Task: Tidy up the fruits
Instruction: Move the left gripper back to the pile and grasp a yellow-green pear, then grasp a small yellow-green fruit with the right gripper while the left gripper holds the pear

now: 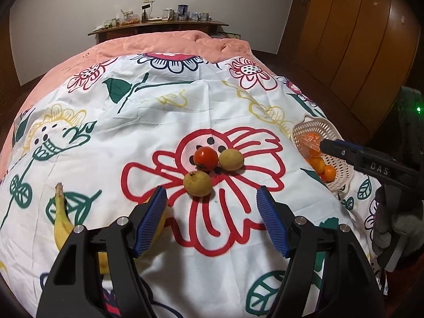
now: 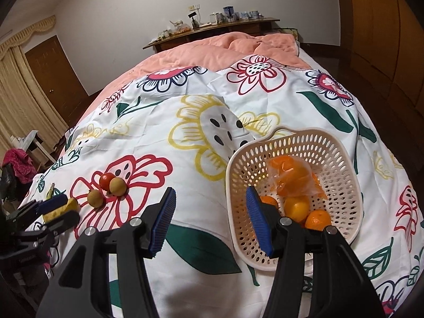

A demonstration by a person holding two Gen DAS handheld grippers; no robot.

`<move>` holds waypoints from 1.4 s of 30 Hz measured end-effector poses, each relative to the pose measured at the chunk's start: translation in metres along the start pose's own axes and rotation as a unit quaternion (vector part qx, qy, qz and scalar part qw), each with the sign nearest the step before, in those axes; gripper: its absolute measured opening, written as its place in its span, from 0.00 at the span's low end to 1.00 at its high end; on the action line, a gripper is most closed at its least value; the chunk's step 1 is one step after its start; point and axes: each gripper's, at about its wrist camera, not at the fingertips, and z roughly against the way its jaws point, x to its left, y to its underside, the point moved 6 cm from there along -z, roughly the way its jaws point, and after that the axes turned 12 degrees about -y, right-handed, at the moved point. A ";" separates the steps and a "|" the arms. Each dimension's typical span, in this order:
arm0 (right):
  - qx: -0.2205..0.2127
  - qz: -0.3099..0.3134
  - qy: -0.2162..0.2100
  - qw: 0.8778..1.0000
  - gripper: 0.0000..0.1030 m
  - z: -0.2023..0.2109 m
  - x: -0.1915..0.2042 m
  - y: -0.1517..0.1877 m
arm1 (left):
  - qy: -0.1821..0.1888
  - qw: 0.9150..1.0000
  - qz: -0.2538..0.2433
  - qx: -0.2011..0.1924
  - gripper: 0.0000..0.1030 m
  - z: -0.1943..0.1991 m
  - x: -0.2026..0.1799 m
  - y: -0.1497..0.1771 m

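On the flowered sheet lie a red tomato (image 1: 205, 157), a yellow-green round fruit (image 1: 231, 159) beside it and another one (image 1: 198, 184) nearer me. A banana (image 1: 61, 221) lies at the left, partly hidden by my left finger. My left gripper (image 1: 212, 198) is open and empty, just short of the nearer round fruit. A white perforated basket (image 2: 341, 159) at the right holds several oranges (image 2: 296, 208) and a bag of orange fruit (image 2: 294, 179). My right gripper (image 2: 210, 202) is open and empty, its right finger over the basket's near rim.
The sheet covers a bed with a pink quilt (image 1: 169, 43) behind. A wooden shelf (image 1: 159, 27) with jars and cups stands at the wall. A wooden wardrobe (image 1: 357, 39) is at the right, a door (image 2: 53, 79) and curtains at the left.
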 end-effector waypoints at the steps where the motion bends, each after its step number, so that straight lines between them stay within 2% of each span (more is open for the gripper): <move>1: 0.001 0.000 0.000 1.000 0.54 -0.001 0.000 0.000 | 0.002 1.000 -0.005 0.000 0.66 -0.003 0.000 -0.002; 8: 0.005 -0.002 -0.002 1.000 0.54 -0.004 0.000 0.003 | -0.008 0.999 -0.036 0.010 0.51 -0.027 -0.002 -0.011; 9: 0.006 -0.004 -0.002 1.000 0.53 -0.004 -0.001 0.004 | -0.007 0.999 -0.041 0.013 0.46 -0.031 -0.003 -0.011; 12: 0.008 -0.007 -0.001 1.000 0.53 -0.006 -0.004 0.006 | -0.006 0.998 -0.050 0.022 0.42 -0.039 -0.004 -0.011; 17: 0.009 -0.006 -0.002 1.000 0.53 -0.007 -0.003 0.006 | -0.002 0.997 -0.073 0.026 0.41 -0.044 -0.010 -0.011; 20: 0.008 -0.004 -0.003 1.000 0.53 -0.006 -0.001 0.006 | -0.003 0.997 -0.071 0.043 0.41 -0.053 -0.007 -0.011; 24: 0.007 -0.002 -0.003 1.000 0.53 -0.005 0.000 0.006 | -0.006 0.996 -0.074 0.047 0.41 -0.055 -0.008 -0.010; 28: 0.009 -0.001 -0.005 1.000 0.53 -0.005 0.002 0.006 | -0.015 0.997 -0.061 0.046 0.29 -0.055 -0.003 -0.010; 35: 0.019 0.012 -0.021 1.000 0.53 -0.009 0.018 0.006 | -0.019 0.998 -0.051 0.023 0.29 -0.038 0.001 -0.011; 42: 0.058 0.050 -0.053 0.996 0.53 -0.031 0.050 0.006 | -0.008 1.000 -0.029 -0.009 0.29 -0.010 0.009 -0.021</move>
